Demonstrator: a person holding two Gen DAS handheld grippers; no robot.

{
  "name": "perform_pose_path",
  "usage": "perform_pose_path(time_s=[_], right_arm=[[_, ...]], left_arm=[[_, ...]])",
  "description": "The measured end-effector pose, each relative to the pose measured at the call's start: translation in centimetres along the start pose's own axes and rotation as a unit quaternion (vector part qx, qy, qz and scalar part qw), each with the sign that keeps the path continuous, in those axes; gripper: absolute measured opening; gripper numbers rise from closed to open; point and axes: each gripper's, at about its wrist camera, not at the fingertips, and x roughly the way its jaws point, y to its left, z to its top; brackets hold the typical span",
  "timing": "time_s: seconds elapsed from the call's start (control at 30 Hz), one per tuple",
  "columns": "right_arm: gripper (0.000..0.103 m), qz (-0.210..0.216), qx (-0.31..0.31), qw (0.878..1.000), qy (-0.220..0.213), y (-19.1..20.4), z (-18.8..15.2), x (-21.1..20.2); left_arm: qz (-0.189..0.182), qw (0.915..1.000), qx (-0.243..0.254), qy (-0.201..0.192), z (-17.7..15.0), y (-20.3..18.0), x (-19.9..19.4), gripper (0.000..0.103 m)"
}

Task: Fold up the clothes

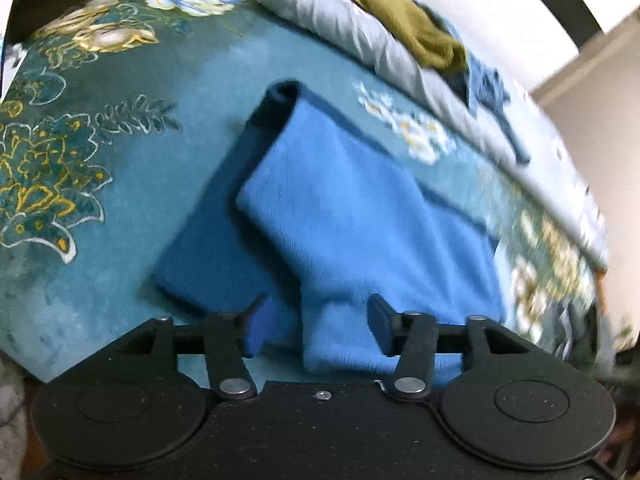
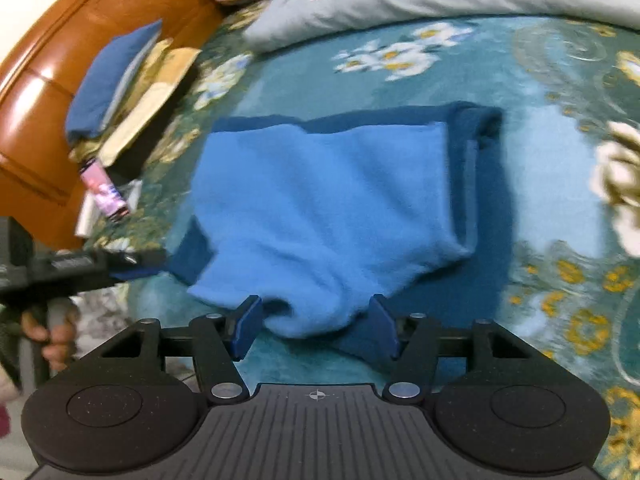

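- The blue fleece garment [image 2: 328,200] lies on a bed covered by a teal floral blanket [image 2: 520,80], folded so a pale inner layer sits on top of a darker blue outer layer that shows along the far and side edges.
- The near hem bunches into a soft lobe hanging toward the cameras.
- The left gripper [image 1: 316,326] is released, jaws apart, with the pale hem lying between the pads but not pinched.
- The right gripper [image 2: 316,326] is likewise released; the bunched lobe sits between its fingers, untouched as far as the blur allows.
- Beyond the garment, a grey pillow [image 1: 360,28] carries an olive cloth [image 1: 408,28].
- To the left in the right wrist view, a brown headboard [image 2: 60,80] and a clutter of papers [image 2: 148,100] border the blanket.
- Open blanket lies to the garment's right.
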Motion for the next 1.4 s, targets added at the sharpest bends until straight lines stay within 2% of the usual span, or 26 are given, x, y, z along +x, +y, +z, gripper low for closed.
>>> perform_pose_path(time_s=[0.1,0.2,0.33,0.47,0.57,0.63,0.67,0.7,0.77,0.83,0.9,0.97,1.13,1.27,1.4], right_arm=[[0.059,-0.02,0.072,0.997,-0.022,-2.2,0.2,0.4],[0.062,-0.019,0.142,0.989,-0.044,-4.2,0.6,1.3],[0.062,-0.004,0.255,0.965,-0.059,-7.1,1.1,3.6],[0.062,-0.008,0.311,0.948,-0.075,-8.4,1.1,4.7],[0.058,0.004,0.322,0.943,-0.085,-8.3,1.1,4.9],[0.041,0.012,0.323,0.943,-0.085,-8.1,1.4,4.9],[0.027,0.015,0.322,0.943,-0.085,-8.0,1.5,4.9],[0.019,0.017,0.319,0.943,-0.088,-7.8,1.7,4.7],[0.017,0.02,0.302,0.947,-0.105,-7.1,2.0,3.8],[0.016,0.021,0.28,0.952,-0.122,-6.2,2.3,2.6],[0.016,0.01,0.265,0.956,-0.123,-6.0,2.5,2.3],[0.016,-0.008,0.256,0.961,-0.107,-6.3,2.3,2.8],[0.016,-0.038,0.272,0.958,-0.08,-7.1,1.4,4.9],[0.016,-0.045,0.275,0.958,-0.072,-7.2,1.3,5.8],[0.019,-0.041,0.27,0.96,-0.066,-6.9,1.6,5.4]], left_arm=[[0.004,0.9994,-0.034,0.004,1.4,0.7,2.0,0.057],[-0.01,0.9974,-0.071,0.012,2.5,1.7,4.8,0.058],[-0.011,0.9935,-0.112,0.016,3.6,2.5,7.7,0.058],[-0.027,0.9866,-0.161,0.001,3.8,3.3,8.2,0.053],[-0.046,0.9815,-0.186,-0.013,3.7,3.8,7.7,0.035],[-0.041,0.9825,-0.18,-0.024,3.8,3.7,7.1,0.01],[-0.038,0.9836,-0.173,-0.033,4.0,3.6,6.8,0.009],[-0.038,0.9845,-0.166,-0.043,4.2,3.4,6.2,0.008],[-0.044,0.9848,-0.154,-0.068,4.8,3.1,4.8,0.008],[-0.046,0.985,-0.144,-0.082,5.2,3.2,3.9,0.008],[-0.038,0.9874,-0.136,-0.072,5.3,3.6,4.1,0.008],[-0.017,0.9909,-0.123,-0.052,4.9,3.8,5.3,0.008],[0.008,0.9906,-0.134,-0.03,3.6,5.0,7.2,0.011],[0.018,0.9915,-0.127,-0.022,3.6,5.2,7.8,0.014],[0.012,0.9924,-0.122,-0.014,4.1,4.8,7.2,0.018]])
